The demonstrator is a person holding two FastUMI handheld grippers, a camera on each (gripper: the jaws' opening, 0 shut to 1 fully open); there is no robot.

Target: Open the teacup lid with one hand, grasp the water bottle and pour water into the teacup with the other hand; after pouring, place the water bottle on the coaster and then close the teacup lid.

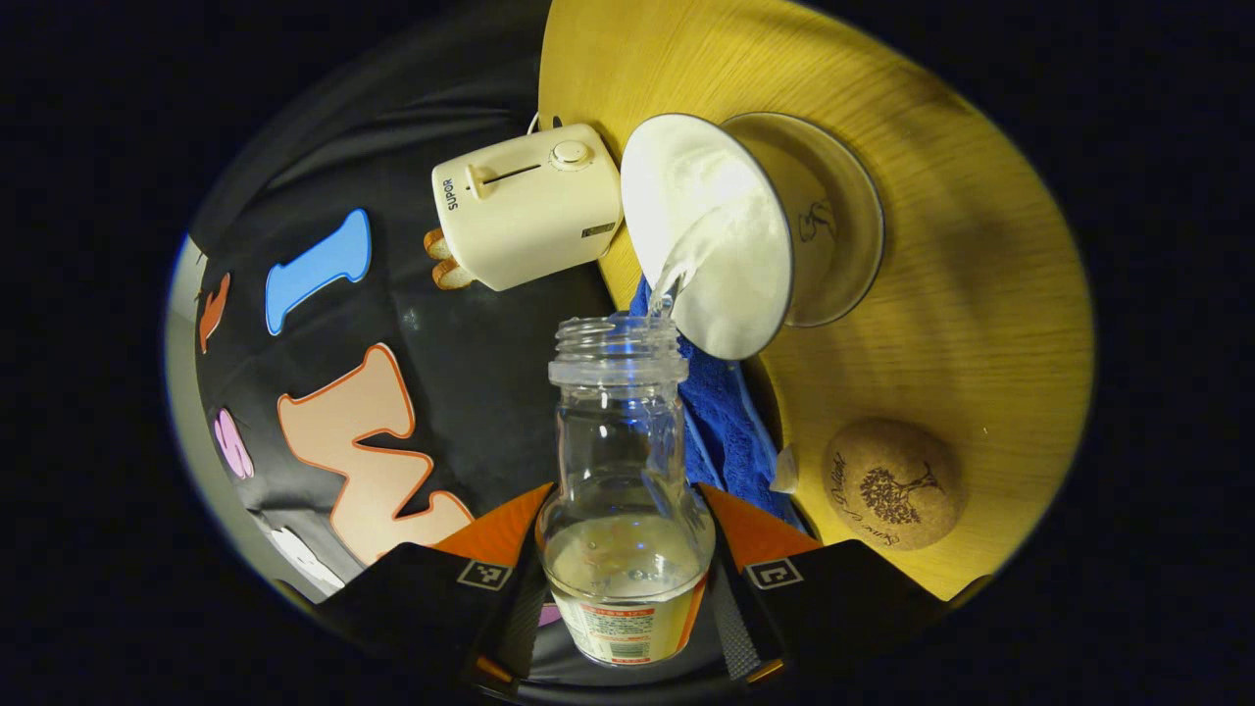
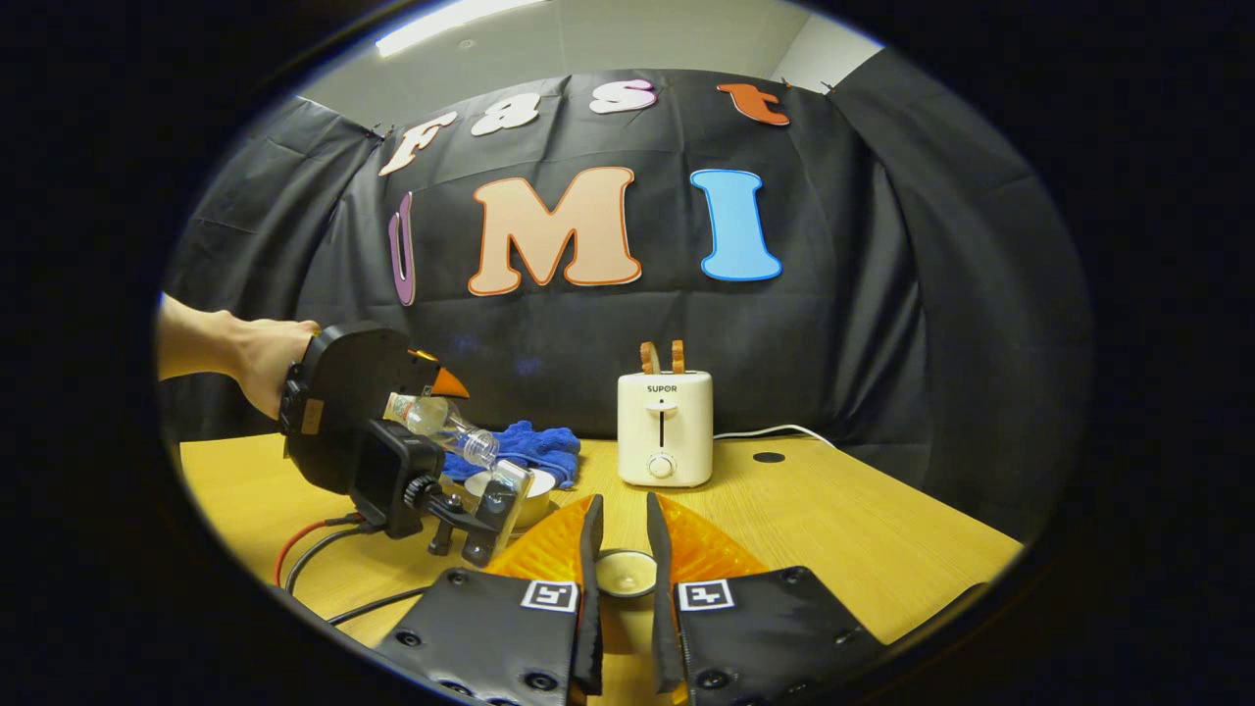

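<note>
Water bottle (image 1: 627,480) is clamped by left gripper (image 1: 627,579), tipped, w/ stream entering teacup (image 1: 711,235) at 1 o'clock. Spill is risked if tilt drifts off the rim. Lid (image 2: 626,573) is pinched by right gripper (image 2: 624,549). Coaster (image 1: 892,483) at 3 o'clock is seen via left gripper view; holder's hand (image 2: 265,363) via right gripper view.

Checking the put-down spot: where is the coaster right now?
In the left gripper view the cork coaster lies bare on the wooden table, right of the held water bottle and below the teacup.
</note>
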